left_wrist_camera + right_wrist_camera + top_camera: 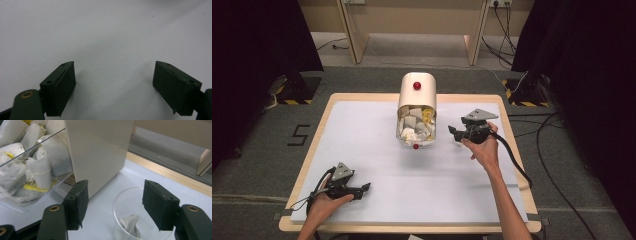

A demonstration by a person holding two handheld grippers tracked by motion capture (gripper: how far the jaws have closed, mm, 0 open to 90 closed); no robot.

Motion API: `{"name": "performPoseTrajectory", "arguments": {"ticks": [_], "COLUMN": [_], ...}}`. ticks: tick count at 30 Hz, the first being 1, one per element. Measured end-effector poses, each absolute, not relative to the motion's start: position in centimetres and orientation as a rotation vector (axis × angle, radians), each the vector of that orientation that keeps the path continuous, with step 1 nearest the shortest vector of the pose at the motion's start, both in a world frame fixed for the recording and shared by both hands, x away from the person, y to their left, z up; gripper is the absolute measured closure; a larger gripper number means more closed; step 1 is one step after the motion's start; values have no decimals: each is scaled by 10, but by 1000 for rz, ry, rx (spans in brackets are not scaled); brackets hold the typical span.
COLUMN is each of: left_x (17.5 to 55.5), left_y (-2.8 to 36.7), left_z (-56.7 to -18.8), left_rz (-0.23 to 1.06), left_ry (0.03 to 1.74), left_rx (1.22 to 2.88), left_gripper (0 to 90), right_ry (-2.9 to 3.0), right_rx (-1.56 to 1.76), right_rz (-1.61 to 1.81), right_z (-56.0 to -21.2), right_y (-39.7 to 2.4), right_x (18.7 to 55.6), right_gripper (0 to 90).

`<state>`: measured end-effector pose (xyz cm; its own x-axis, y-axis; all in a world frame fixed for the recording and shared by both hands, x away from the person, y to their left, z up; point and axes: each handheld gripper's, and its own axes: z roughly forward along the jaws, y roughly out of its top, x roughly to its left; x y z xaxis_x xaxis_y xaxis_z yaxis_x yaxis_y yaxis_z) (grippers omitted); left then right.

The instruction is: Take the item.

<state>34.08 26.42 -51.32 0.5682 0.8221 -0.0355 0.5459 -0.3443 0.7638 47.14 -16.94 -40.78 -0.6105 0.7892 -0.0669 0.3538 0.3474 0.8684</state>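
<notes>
Your right gripper's [113, 205] black fingers stand spread, empty, above the clear plastic cup [125, 202] holding a white tea bag [130, 223].

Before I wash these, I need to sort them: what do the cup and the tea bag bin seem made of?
The cup looks like thin clear plastic: glossy, see-through rim. The bin seems cream plastic or coated metal with a smooth satin sheen; its drawer looks like clear rigid plastic, tea bags showing through.

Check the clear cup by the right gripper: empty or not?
Not empty: a tea bag lies at the bottom of the clear cup, seen between the open fingers.
</notes>
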Motion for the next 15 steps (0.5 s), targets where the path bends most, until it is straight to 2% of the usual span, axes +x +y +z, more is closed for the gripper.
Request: {"name": "performPoseTrajectory", "arguments": {"ticks": [15], "left_x": [341], "left_y": [264], "left_z": [-513], "left_rz": [464], "left_ry": [1091], "left_rx": [2039], "left_gripper": [178], "right_ry": [2114], "right_rx": [1008], "right_rz": [1211], "right_z": [-408], "right_y": [-168], "right_x": [460], "right_gripper": [362]}}
